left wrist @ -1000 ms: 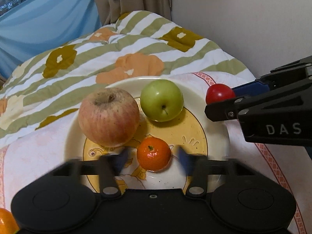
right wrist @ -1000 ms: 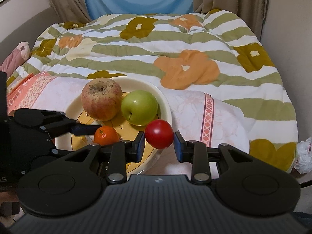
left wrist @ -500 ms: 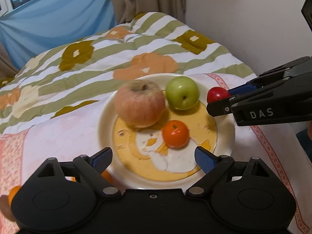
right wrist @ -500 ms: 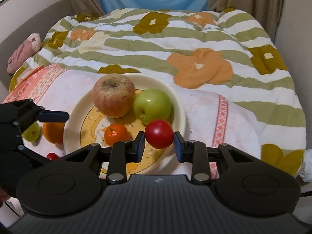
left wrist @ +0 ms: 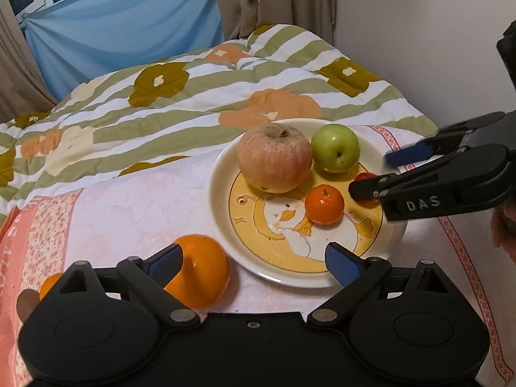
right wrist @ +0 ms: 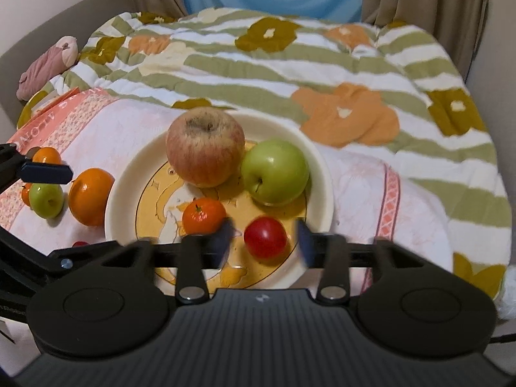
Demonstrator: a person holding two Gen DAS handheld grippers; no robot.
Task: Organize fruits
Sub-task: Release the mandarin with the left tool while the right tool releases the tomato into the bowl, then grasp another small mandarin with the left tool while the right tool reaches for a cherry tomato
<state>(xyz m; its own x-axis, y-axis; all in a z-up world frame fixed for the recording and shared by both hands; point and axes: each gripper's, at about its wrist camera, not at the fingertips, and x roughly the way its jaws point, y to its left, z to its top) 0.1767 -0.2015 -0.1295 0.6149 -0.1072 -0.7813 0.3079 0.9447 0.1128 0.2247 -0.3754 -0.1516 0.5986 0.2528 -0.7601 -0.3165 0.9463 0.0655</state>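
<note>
A cream plate (right wrist: 122,193) with a yellow duck picture holds a big red apple (right wrist: 204,146), a green apple (right wrist: 275,171), a small mandarin (right wrist: 203,215) and a small red fruit (right wrist: 265,236). My right gripper (right wrist: 264,242) is open, its blurred fingers either side of the red fruit, which rests on the plate. My left gripper (left wrist: 254,262) is open and empty at the plate's near rim (left wrist: 222,225); a large orange (left wrist: 201,269) lies by its left finger. The right gripper also shows in the left wrist view (left wrist: 383,175).
Off the plate on the pink cloth (right wrist: 135,122) lie a large orange (right wrist: 90,196), a small green apple (right wrist: 46,200), small mandarins (right wrist: 46,155) and a tiny red fruit (right wrist: 80,244). A striped floral quilt (right wrist: 290,64) lies behind. A white wall (left wrist: 419,32) stands right.
My right gripper lowered the red fruit onto the plate and opened, letting it go. My left gripper opened, drew back and left from the mandarin, bringing the large orange into view.
</note>
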